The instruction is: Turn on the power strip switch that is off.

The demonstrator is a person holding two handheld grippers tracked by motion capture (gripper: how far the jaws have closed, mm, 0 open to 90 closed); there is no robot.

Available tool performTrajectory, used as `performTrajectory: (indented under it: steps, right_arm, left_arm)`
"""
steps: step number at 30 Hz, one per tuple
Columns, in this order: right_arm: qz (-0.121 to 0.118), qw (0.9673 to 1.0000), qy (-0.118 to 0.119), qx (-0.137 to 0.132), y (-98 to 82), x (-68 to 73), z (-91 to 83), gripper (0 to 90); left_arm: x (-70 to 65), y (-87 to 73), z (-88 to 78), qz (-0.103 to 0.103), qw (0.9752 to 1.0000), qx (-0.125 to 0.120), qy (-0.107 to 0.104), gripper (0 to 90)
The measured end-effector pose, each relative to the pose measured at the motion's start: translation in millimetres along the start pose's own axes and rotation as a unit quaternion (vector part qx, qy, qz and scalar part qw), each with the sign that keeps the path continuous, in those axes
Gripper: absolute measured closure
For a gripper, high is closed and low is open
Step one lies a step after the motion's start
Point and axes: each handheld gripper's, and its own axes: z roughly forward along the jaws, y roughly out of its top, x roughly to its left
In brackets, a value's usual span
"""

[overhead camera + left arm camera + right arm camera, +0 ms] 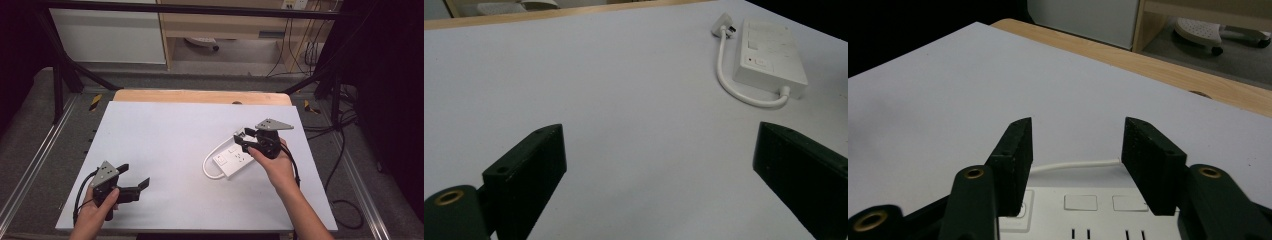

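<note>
Power strip [234, 156], one, white, lies flat on white board [165, 150] directly beneath your right gripper [1077, 150]; its jaws parted, nothing between, likely lining up over strip body. One short cord [744, 92] loops to one plug [725, 23]. Your left gripper [659, 165] spread wide, empty, strip far ahead, beyond its right jaw.

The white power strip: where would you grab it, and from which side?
Probably across the power strip's narrow width, from above. It lies flat with two long, straight sides for the jaws to press. The right tool hovers open over it. Its cable loops off one end, so avoid that end.
</note>
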Motion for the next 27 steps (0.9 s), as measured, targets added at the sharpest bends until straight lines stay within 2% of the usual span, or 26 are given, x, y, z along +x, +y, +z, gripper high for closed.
performTrajectory:
  steps: [7,17,27]
  right_arm:
    - [-0.004,1.0000,-0.002,-0.003,-3.5,2.0,6.4,59.8]
    - [-0.004,1.0000,-0.004,0.001,-10.2,3.2,15.6,65.1]
    - [-0.007,1.0000,-0.006,-0.001,-18.4,5.8,25.6,75.0]
  left_arm:
    - [0.0,-0.1,0.0,0.001,1.0000,0.001,0.000,7.1]
    - [0.0,-0.3,0.6,0.002,1.0000,0.003,-0.003,7.0]
    - [-0.2,-0.5,0.4,0.003,1.0000,0.004,-0.004,7.0]
